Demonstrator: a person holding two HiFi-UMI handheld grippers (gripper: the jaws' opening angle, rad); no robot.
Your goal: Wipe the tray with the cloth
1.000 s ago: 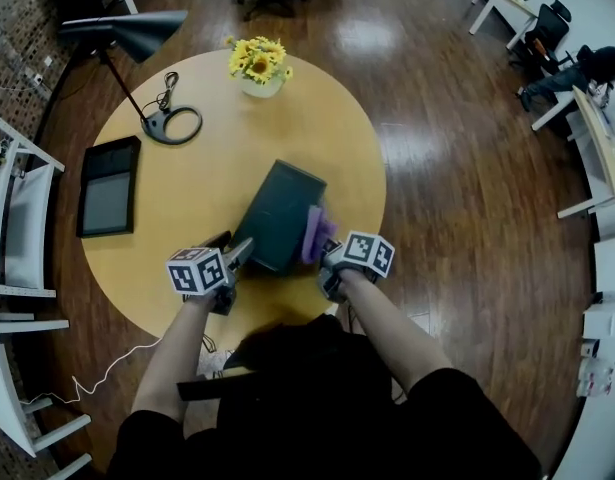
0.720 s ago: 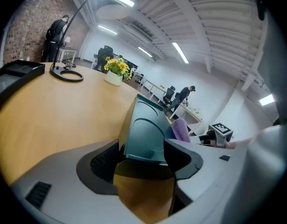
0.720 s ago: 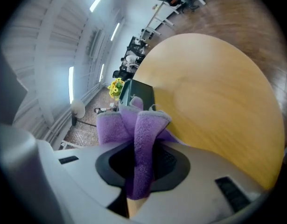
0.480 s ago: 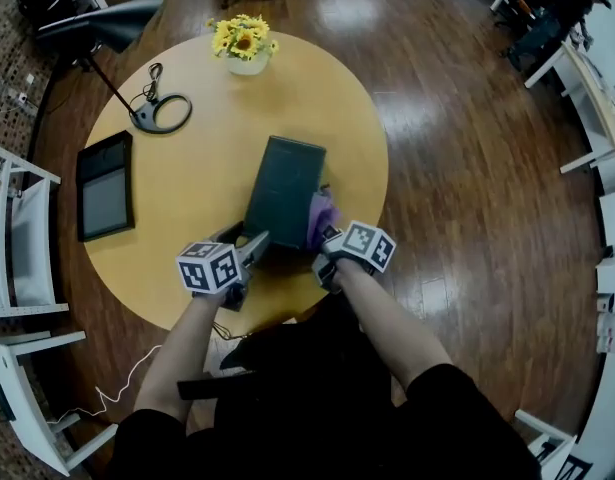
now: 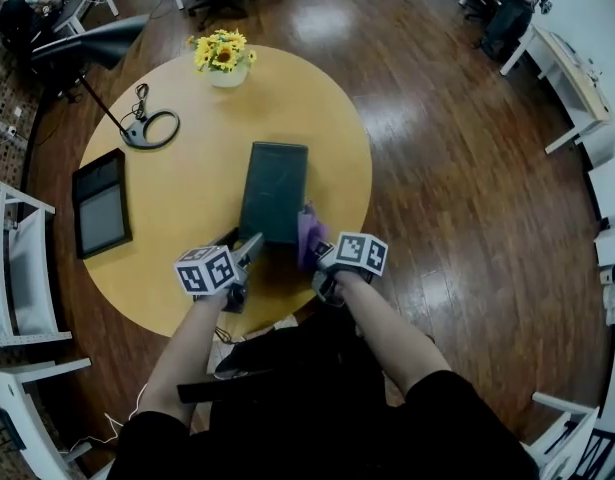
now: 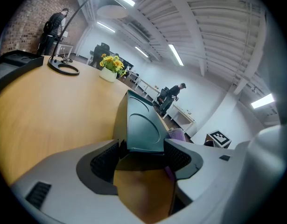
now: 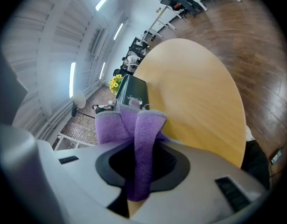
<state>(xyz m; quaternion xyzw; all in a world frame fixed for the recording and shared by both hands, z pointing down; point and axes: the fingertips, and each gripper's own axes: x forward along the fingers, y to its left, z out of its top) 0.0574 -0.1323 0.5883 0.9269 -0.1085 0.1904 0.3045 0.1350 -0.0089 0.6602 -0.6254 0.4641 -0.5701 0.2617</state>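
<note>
A dark green rectangular tray (image 5: 274, 190) lies lengthwise in the middle of the round wooden table (image 5: 187, 228). My left gripper (image 5: 249, 249) is at the tray's near left corner. In the left gripper view the tray (image 6: 142, 125) sits between the pads and my left gripper (image 6: 142, 146) is shut on its near edge. My right gripper (image 5: 318, 252) is shut on a bunched purple cloth (image 5: 308, 236), which rests against the tray's near right corner. In the right gripper view the cloth (image 7: 134, 125) sticks up from my right gripper (image 7: 142, 158), with the tray (image 7: 133, 91) beyond it.
A vase of yellow flowers (image 5: 219, 56) stands at the table's far side. A black lamp base (image 5: 147, 128) with a cable sits far left, and a black framed tablet (image 5: 100, 204) lies at the left. White chairs (image 5: 12, 268) stand beside the table. The table's near edge (image 5: 277, 320) is just under my hands.
The right gripper has drawn the cloth toward me along the tray's right edge to its near corner. The tray now lies straighter, with the left gripper still on its near end.
</note>
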